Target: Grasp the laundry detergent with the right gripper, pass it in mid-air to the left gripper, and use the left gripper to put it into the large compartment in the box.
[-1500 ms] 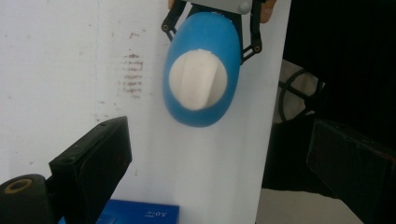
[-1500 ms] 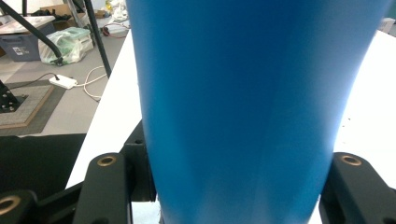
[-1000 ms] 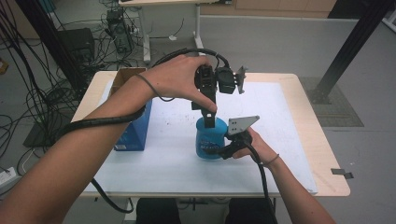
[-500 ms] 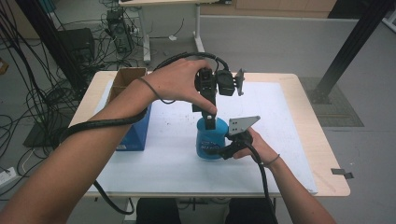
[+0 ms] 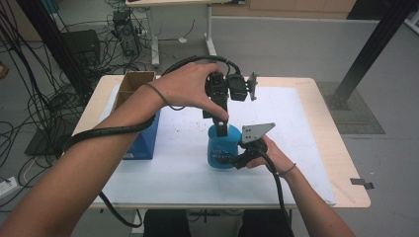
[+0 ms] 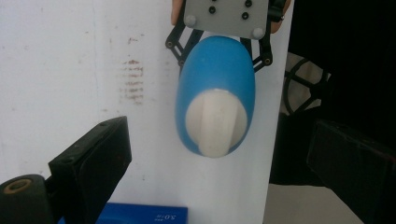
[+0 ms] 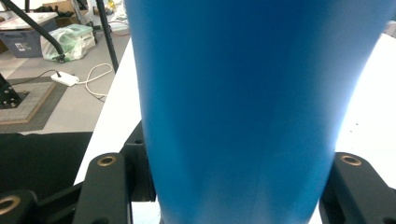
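Blue bottle [image 5: 223, 148] stands upright on the white sheet [image 5: 306, 128] that covers the counter [image 5: 341, 158], near the middle and toward the person's side. Seen from the left gripper view, it has an oval blue top with a white cap [image 6: 215, 122] in the middle of it. To the left of the bottle on the counter is an open cardboard box [image 5: 132, 84], and against its near side stands a blue box [image 5: 143, 140]. Some small dark marks are on the sheet between the boxes and the bottle.

Right tongs [image 5: 232, 159] hold the bottle low on its body, from the person's side; the two black jaws press on the blue wall, one at each side, as the right gripper view shows close up. The right hand [image 5: 269, 155] lies just behind them, with the grey plate above it.

Left tongs [image 5: 221, 129] hang straight above the bottle, pointing down, with the tip just over the cap. In the left gripper view the two jaws stand wide apart, one at each side of the picture, and they touch nothing. The left hand [image 5: 185, 86] grips the tool from above.
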